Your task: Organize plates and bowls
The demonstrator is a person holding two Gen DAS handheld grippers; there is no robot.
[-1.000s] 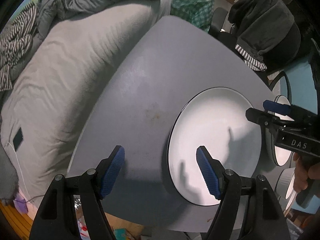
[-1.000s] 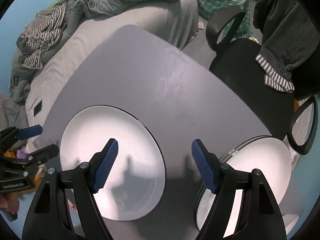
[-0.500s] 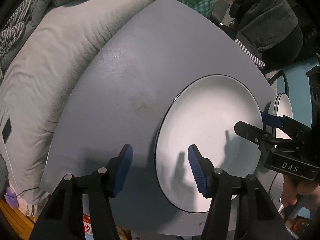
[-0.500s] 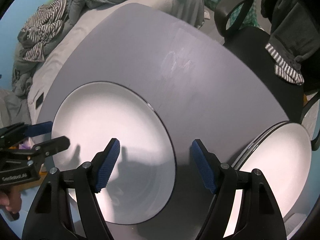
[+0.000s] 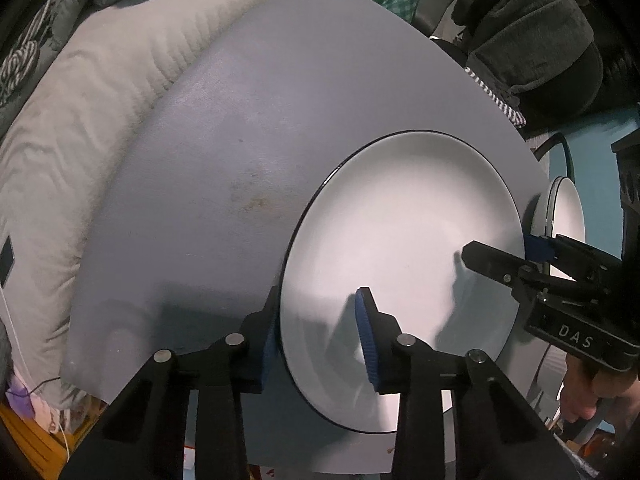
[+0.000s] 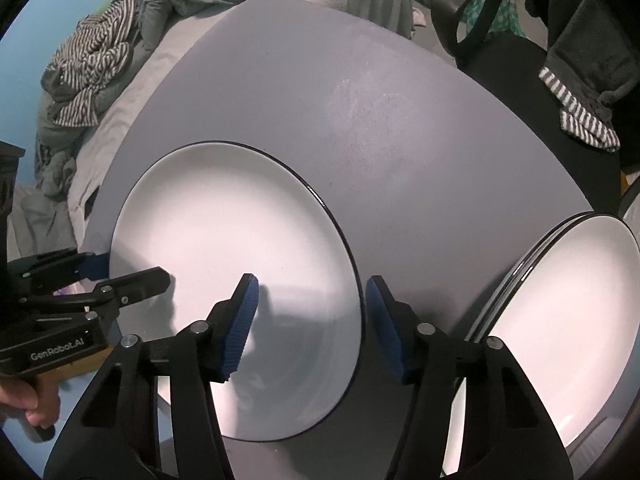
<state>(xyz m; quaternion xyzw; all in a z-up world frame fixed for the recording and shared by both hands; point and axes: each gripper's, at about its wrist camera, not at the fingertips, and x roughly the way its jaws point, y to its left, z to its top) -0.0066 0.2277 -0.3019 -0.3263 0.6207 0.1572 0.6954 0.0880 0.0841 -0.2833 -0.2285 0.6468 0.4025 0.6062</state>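
Note:
A large white plate with a dark rim (image 5: 404, 248) (image 6: 240, 280) lies on the grey table (image 5: 248, 120) (image 6: 360, 112). My left gripper (image 5: 318, 332) straddles its left rim, one pad under the edge and one over the plate, jaws narrowed but with a gap. My right gripper (image 6: 310, 320) straddles its right rim the same way, partly open. Each gripper shows in the other's view: the right (image 5: 520, 256), the left (image 6: 120, 272). A stack of white plates (image 6: 560, 320) (image 5: 564, 216) sits to the right.
A bed with grey bedding (image 5: 80, 120) and striped clothes (image 6: 88, 64) borders the table's left side. A black chair with draped clothing (image 6: 520, 64) (image 5: 528, 32) stands behind the table on the right. The table's front edge is close below my grippers.
Both grippers moved in toward the plate and narrowed their jaws around its opposite rims. The plate looks larger and closer in both views.

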